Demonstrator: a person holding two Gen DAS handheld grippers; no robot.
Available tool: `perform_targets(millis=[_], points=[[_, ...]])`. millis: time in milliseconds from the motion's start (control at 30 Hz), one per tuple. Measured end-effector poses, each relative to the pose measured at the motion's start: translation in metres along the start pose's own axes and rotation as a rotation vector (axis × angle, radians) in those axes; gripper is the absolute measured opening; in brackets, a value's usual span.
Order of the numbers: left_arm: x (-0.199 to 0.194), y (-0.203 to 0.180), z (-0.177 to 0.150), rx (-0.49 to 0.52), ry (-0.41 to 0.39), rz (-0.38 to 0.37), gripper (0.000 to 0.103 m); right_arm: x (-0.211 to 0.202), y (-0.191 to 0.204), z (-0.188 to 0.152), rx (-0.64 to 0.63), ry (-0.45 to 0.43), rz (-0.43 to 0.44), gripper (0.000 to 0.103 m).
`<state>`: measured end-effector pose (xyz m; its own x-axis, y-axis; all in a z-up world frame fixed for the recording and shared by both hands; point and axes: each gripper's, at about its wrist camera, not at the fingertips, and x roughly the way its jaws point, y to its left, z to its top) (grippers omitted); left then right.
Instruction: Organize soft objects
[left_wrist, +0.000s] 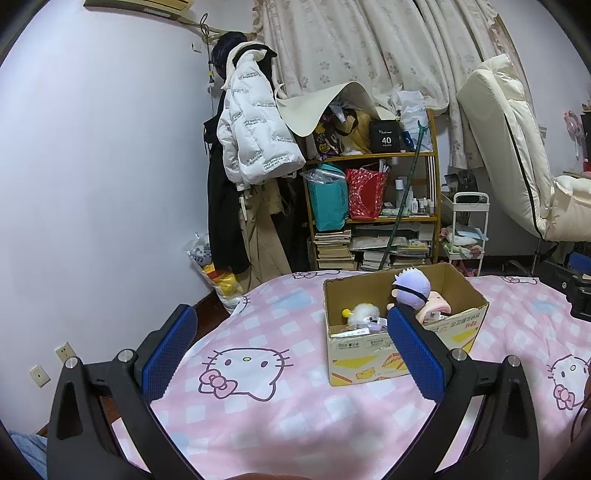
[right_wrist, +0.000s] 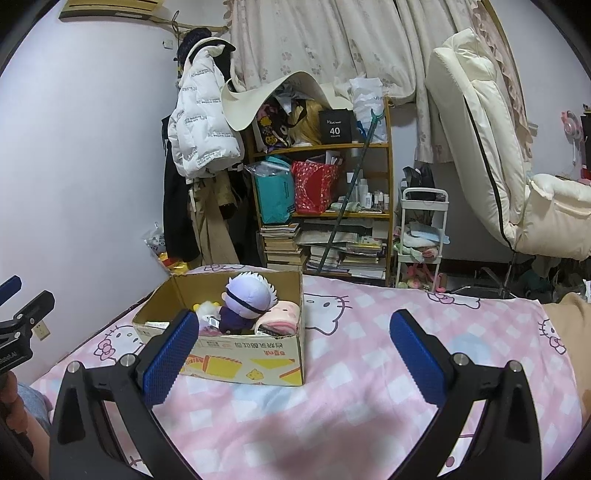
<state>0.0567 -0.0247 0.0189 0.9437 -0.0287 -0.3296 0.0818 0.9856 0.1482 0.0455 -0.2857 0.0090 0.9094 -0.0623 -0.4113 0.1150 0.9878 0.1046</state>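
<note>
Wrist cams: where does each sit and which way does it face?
Left wrist: on the left hand-held gripper, over the bed, facing the shelf; box right of centre; own open fingers show.
Right wrist: on the right hand-held gripper, further right; box left; open fingers, left hand-held gripper at the edge.
Shared: box, doll, shelf.

Box (left_wrist: 369, 354) floor hidden (under plushies (left_wrist: 412, 290))

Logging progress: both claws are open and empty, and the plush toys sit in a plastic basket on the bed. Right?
Not quite. The toys, including the purple-haired doll, sit in a cardboard box, as the right wrist view shows. The left claw and right claw are indeed open and empty.
</note>
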Motion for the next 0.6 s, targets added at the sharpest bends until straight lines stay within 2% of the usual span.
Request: perform_targets(millis=[600], points=[[0.0042, -0.0004, -0.0064, -0.017, 0.032, -0.010, 0.101, 0.0014, 0.0001, -0.0001, 0.000, 0.005, -0.002, 0.103]])
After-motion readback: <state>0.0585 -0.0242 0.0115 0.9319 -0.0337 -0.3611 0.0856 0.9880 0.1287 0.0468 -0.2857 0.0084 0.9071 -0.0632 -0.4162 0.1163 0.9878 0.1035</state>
